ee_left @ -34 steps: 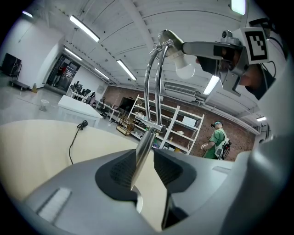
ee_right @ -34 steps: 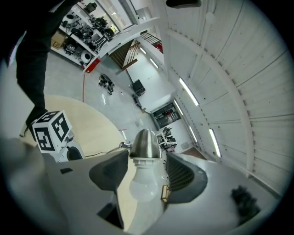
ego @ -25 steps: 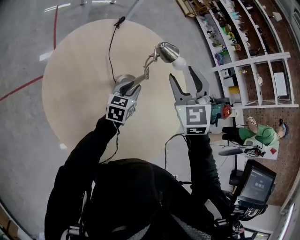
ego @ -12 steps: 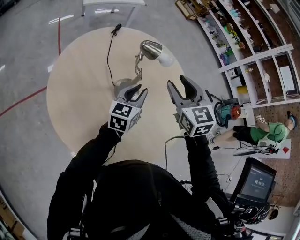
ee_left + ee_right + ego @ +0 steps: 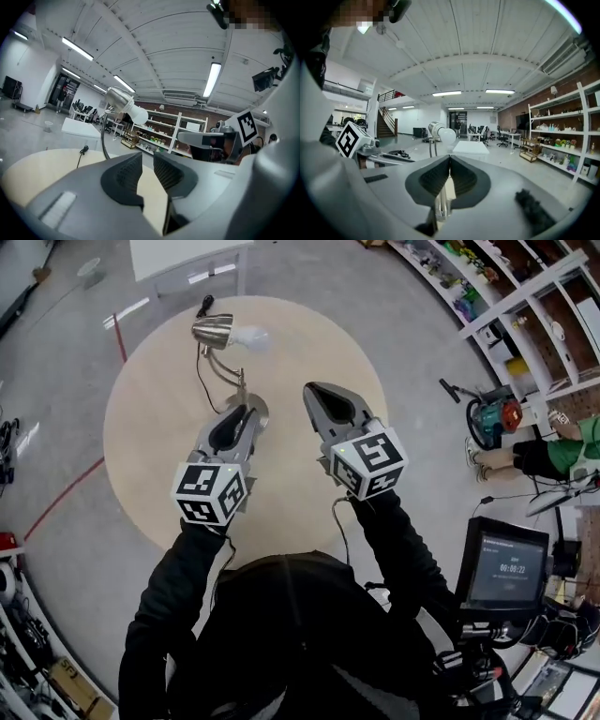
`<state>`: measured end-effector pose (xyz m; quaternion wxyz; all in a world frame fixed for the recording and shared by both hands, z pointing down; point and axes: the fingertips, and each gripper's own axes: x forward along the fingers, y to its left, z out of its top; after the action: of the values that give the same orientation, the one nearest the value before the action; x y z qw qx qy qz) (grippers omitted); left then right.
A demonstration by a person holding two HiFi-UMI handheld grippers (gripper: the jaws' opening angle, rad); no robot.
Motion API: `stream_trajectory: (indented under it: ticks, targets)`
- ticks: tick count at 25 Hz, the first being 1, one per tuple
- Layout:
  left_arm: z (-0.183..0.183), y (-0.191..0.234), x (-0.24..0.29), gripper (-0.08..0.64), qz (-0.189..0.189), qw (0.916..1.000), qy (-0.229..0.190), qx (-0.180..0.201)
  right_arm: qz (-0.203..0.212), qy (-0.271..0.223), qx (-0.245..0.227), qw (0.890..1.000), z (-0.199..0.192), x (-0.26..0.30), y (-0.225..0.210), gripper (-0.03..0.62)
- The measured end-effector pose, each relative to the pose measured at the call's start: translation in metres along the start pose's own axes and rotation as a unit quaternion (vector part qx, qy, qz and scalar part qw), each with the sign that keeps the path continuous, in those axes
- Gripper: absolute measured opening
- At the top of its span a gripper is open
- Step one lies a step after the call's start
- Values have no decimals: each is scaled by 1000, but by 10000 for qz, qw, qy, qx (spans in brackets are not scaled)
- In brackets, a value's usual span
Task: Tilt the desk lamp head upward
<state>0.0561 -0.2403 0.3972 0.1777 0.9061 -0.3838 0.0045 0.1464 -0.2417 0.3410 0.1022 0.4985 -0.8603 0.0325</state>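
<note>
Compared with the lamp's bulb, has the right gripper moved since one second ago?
Yes. The right gripper was beside the bulb then; now it lies back from it, toward the person.

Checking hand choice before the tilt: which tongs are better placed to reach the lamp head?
Probably left. The left tongs, parted and empty though just now closing, sit nearer the lamp head; the right tongs are shut and farther off.

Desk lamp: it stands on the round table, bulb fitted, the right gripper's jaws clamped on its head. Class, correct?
No: the right gripper has its jaws shut on nothing; the desk lamp stands apart beyond them, as the right gripper view shows. It does stand on the round table, bulb fitted.
</note>
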Motion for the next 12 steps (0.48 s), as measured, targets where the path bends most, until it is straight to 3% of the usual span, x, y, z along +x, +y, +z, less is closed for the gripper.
stream_trajectory:
  ticks: [3,7,12]
  targets:
    - [14,-17,-1,77,93,9998,-30,199,197,-244,581,9978,-9,-11,-8,6]
    - [4,-40,-7,74,153,9998,65,109,312,-319,1509,9875,-35,-32,-12,6]
    - [-22,-57,-24,74,-3,9997,229,75,331,-201,1635,9858,-56,-44,-2,6]
